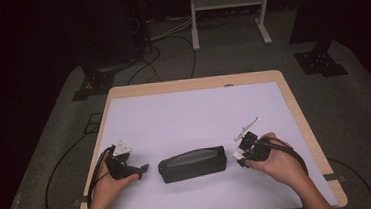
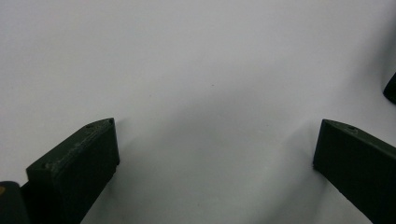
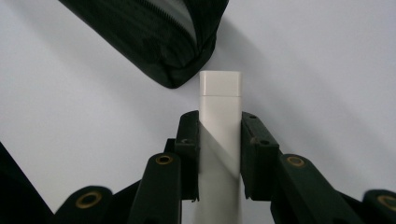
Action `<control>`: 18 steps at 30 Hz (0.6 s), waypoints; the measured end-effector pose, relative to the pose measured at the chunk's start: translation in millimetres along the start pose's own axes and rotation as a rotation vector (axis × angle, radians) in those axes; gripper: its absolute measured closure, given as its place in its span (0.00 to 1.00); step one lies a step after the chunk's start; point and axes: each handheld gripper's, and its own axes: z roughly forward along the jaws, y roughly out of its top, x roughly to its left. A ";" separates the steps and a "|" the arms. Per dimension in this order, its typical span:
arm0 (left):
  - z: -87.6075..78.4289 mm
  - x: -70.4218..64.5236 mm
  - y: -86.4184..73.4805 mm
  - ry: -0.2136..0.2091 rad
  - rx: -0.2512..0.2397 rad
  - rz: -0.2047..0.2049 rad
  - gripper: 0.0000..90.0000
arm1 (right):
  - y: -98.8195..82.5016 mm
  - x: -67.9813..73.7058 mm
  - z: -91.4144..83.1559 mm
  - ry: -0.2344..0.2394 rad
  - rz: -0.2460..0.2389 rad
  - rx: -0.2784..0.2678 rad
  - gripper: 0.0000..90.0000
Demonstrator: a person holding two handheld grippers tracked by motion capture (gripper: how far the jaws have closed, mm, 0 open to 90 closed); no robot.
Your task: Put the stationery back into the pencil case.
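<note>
Right claw [image 3: 219, 135] — clamped around white bar [image 3: 220, 107]

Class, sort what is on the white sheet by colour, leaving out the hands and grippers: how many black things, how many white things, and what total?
Black: 1, the zipped pouch lying flat.
White: 1, the white stick clamped in the right gripper.
Total: 2

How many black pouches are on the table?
1: the black pouch lies near the table's front, between the two hand-held grippers; its corner also shows in the right gripper view.
</note>
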 end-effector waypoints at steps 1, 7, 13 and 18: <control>0.0 0.0 0.0 0.000 0.000 0.000 0.00 | 1.3 -0.2 -1.8 0.002 -0.005 -0.007 0.78; 0.0 0.0 0.0 0.000 0.000 0.000 0.00 | 10.1 -0.7 -12.6 0.000 -0.029 -0.036 0.78; 0.0 0.0 0.0 0.000 0.000 0.000 0.00 | 17.9 0.3 -18.5 0.011 -0.055 -0.057 0.78; 0.0 -0.1 0.0 0.000 -0.001 0.000 0.00 | 24.5 1.3 -20.9 0.026 -0.081 -0.075 0.78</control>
